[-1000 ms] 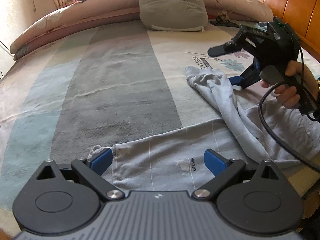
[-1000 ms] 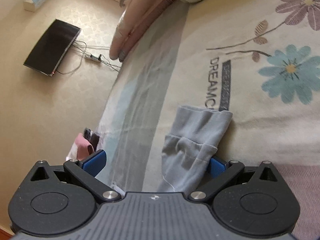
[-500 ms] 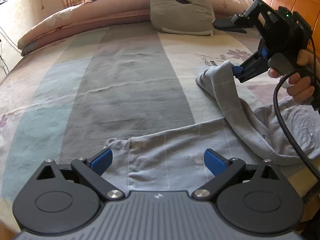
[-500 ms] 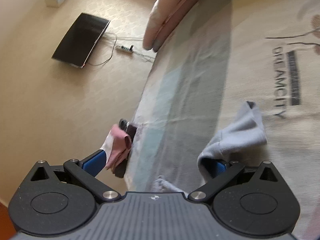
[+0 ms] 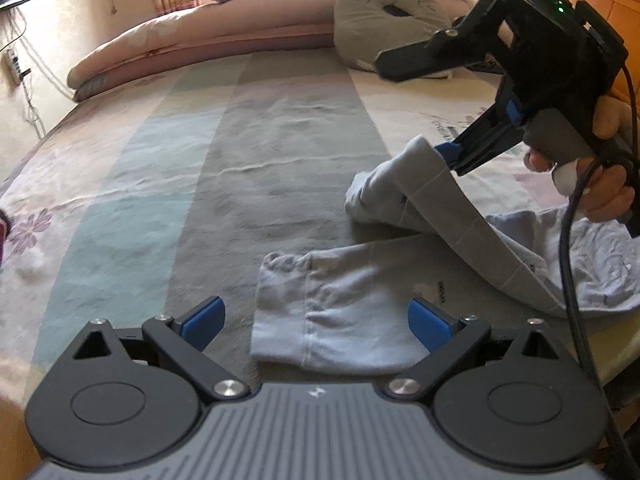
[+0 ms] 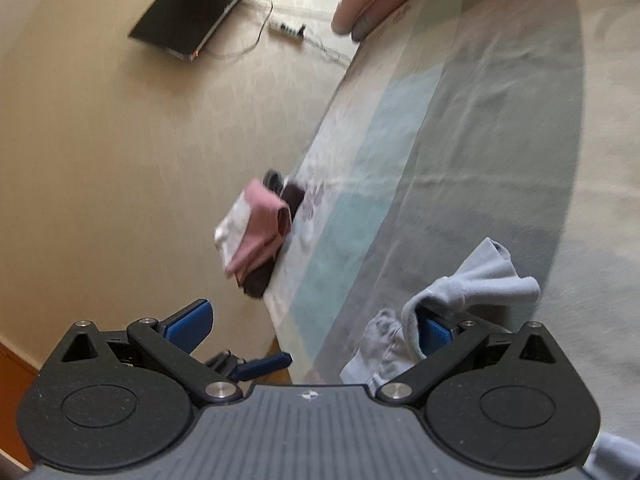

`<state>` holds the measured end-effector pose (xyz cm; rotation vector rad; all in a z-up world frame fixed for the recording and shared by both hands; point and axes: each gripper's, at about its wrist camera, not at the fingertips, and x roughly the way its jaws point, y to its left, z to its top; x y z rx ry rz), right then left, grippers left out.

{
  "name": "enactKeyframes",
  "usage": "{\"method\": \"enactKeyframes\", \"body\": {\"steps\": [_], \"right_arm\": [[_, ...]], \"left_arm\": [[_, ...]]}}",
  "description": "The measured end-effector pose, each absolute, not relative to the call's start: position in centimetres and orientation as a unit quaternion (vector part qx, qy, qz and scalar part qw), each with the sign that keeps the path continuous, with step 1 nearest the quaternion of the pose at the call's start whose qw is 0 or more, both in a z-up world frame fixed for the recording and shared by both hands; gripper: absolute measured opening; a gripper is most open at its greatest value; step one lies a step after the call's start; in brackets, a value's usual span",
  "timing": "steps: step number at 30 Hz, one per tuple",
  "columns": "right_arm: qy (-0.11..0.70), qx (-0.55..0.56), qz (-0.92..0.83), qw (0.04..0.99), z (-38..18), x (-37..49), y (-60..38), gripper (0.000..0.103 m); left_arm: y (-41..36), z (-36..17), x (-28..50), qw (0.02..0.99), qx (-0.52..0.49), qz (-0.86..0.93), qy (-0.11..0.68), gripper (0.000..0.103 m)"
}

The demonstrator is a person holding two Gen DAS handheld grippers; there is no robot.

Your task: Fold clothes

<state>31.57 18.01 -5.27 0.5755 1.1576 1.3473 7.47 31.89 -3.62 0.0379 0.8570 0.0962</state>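
Both tongs (image 5: 316, 320) wide, sleeve (image 5: 420, 184) draped

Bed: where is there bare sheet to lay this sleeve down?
Free: the striped sheet between the rolled quilt and the grey garment. Crowded: the right side, with the lifted sleeve, right tool and cushion.

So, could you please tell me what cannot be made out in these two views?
- Left wrist view: the grey garment's near edge hides behind the left tool; its right side is cut off by the frame.
- Right wrist view: motion blur smears the pink cloth at the bed's edge.
- Right tool: whether it has any hold on the sleeve is unclear.
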Motion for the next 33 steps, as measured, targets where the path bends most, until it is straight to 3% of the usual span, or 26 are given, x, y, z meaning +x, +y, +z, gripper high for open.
{"method": "enactKeyframes", "body": {"steps": [12, 19, 33], "right_arm": [[0.568, 0.2, 0.578, 0.551, -8.1, 27.9, 23.6, 0.103], [0.549, 0.17, 0.571, 0.586, -6.6, 27.6, 20.3, 0.103], [0.502, 0.171, 0.496, 0.687, -6.2, 25.1, 3.9, 0.103]], "left_arm": [[33.7, -4.3, 5.5, 0.9, -0.01, 0.069, 0.431, 0.098], [34.3, -4.6, 5.3, 0.905, -0.051, 0.049, 0.42, 0.098], [37.7, -9.8, 7.9, 0.858, -0.362, -0.031, 0.362, 0.097]]}}
